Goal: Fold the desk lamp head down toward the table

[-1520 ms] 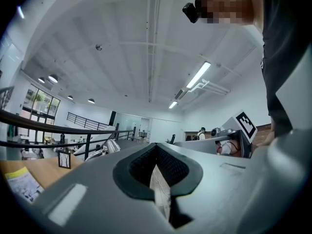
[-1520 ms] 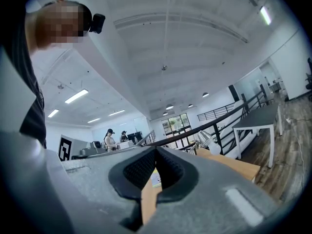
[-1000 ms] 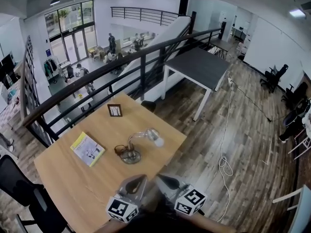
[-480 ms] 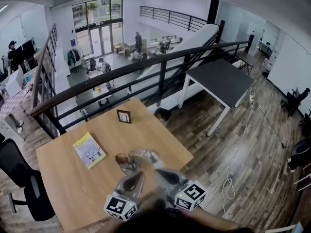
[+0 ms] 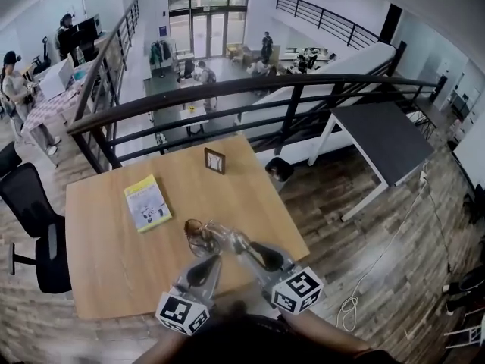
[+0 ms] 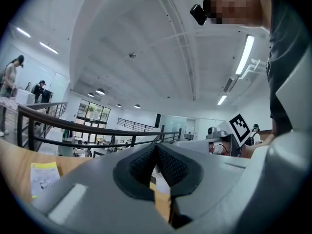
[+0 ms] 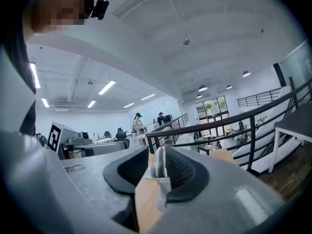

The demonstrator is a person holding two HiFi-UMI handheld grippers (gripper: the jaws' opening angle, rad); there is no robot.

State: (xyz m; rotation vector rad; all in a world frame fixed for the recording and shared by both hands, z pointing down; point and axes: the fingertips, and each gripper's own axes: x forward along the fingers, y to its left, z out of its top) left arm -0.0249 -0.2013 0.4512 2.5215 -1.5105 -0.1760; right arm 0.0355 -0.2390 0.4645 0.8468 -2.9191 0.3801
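Desk lamp (image 5: 216,235) sits low by the front edge of the table (image 5: 106,264).
Right gripper (image 5: 244,247): jaws opening, lamp head (image 7: 158,165) between them. Left gripper (image 5: 211,262): clenched, empty.

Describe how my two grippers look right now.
The left gripper and right gripper match: light grey tapered shells, black ribbed pads, and a white cube with black square markers at each rear. The right one's jaws are opening with the lamp neck between them. The person wears a dark top.
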